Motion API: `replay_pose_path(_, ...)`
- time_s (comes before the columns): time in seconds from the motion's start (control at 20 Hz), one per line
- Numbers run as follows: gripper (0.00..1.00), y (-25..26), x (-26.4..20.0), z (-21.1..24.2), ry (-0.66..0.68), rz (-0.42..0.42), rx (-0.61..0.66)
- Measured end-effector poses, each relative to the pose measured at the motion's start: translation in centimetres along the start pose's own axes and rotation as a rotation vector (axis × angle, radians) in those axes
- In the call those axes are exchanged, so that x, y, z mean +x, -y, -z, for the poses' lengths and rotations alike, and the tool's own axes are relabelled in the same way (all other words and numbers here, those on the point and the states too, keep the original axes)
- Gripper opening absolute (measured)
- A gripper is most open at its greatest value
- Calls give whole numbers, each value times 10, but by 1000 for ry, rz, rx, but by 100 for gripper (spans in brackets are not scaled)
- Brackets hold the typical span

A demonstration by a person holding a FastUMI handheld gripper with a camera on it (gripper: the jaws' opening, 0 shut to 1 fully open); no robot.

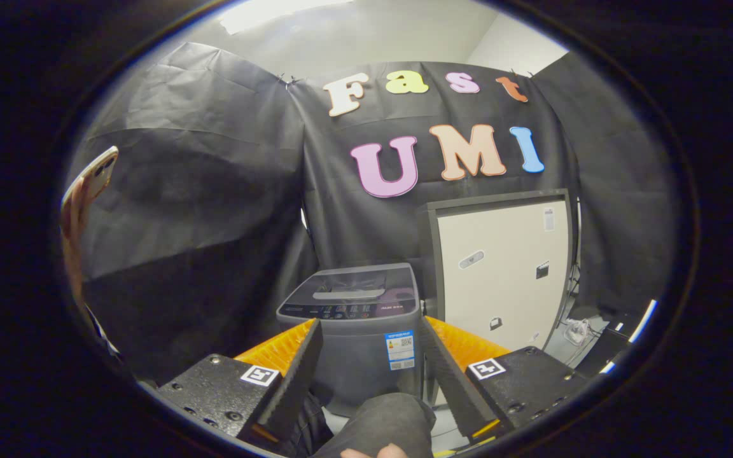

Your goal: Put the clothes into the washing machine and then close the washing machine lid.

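While gripper open, washer beyond.

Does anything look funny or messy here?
Nothing looks spilled or broken. The washing machine stands upright with its lid down, beyond the open gripper. A dark garment lies between the fingers, not squeezed.

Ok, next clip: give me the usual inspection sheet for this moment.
Surface: pale floor, partly seen.
Job's things: washing machine straight ahead beyond the fingers, lid down; dark garment between the fingers, a hand under it.
Clutter: phone held up on the left; white cabinet beside the machine.
Gripper: gripper open, fingers either side of the garment, not pressing it.
Cables: white bundle on the floor past the cabinet.
Surroundings: black cloth wall.
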State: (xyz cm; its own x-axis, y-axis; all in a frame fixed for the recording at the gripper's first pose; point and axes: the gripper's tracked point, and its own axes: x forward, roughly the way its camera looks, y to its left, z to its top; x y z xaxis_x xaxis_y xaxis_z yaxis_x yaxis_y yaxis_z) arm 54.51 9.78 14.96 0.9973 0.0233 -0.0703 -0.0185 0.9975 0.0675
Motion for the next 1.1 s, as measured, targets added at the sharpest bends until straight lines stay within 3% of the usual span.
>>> replay_pose_path(1.1, 93, -9, -2, 5, -6, -6, 10)
